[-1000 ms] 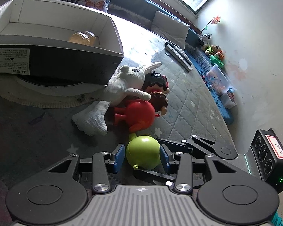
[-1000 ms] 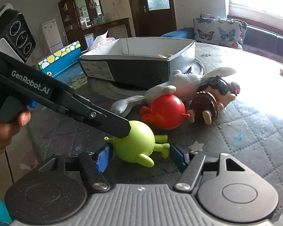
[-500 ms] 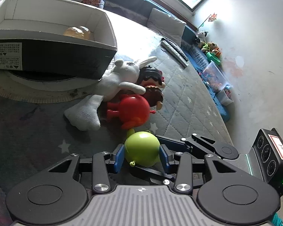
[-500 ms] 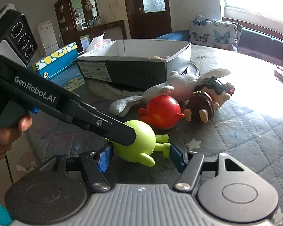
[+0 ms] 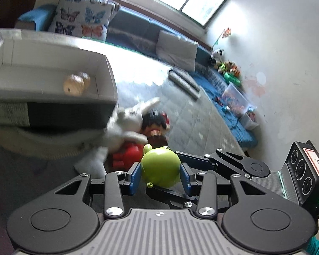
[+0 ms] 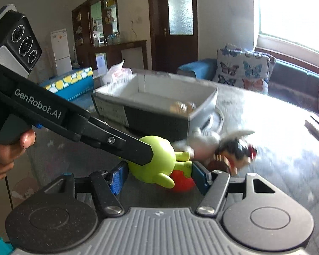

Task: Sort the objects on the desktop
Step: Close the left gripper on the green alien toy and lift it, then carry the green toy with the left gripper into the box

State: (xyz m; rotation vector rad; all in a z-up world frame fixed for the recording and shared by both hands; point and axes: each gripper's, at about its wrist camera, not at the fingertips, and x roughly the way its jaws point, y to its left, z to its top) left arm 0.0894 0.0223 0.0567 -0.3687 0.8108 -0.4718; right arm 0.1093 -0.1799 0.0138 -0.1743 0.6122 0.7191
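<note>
My left gripper [image 5: 160, 175] is shut on the green toy [image 5: 160, 166] and holds it lifted above the table. In the right wrist view the green toy [image 6: 159, 159] hangs between the open fingers of my right gripper [image 6: 158, 177], which do not touch it. A red toy [image 5: 128, 155], a white plush rabbit [image 5: 125, 127] and a dark-haired doll [image 5: 156, 125] lie on the table below. The open cardboard box [image 5: 53, 97] stands to the left with a yellowish ball [image 5: 73, 84] inside.
The box rests on a round white mat [image 5: 42, 144]. Two remote controls [image 5: 184, 82] lie at the far side of the quilted table. A sofa with cushions [image 5: 176, 53] runs behind the table. The person's hand [image 6: 8, 150] holds the left gripper.
My left gripper closed on the green toy and lifted it up from the table, toward the box. The right gripper rose along with it and stayed open.
</note>
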